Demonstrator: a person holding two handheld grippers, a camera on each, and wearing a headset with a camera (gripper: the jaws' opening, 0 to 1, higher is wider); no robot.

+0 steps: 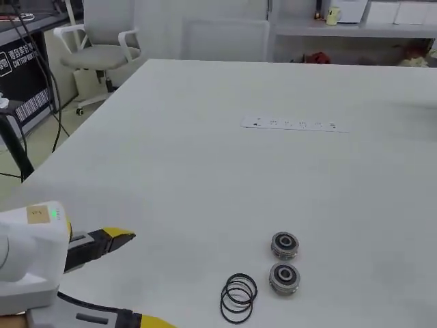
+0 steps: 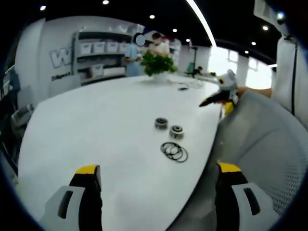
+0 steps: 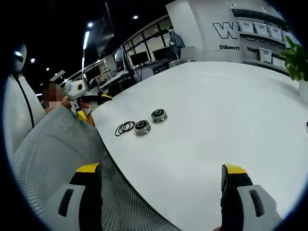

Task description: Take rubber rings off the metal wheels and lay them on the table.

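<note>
White table across nearly the whole head view, pale and flat. Grey mesh chair back in the lower left of the right gripper view, overlapping the table edge; likewise at the right of the left gripper view. White office chair in the upper left of the head view, beyond the table's far corner.

Left gripper rising from the bottom of its own view, yellow-tipped jaws spread wide with nothing between them, over the near part of the table. Seen also at the lower left of the head view, pointing right toward the rings and well apart from them. Right gripper likewise spread wide and holding nothing, jaws at the bottom of its own view.

Long white power strip lying flat above centre in the head view, well apart from the wheels.

Black rubber rings in a small overlapping cluster at bottom centre of the head view, flat on the table, just left of the lower wheel. To their right, upper metal wheel and lower metal wheel, both flat on the table, one just above the other and close together. Any ring on either wheel: too small to tell.
</note>
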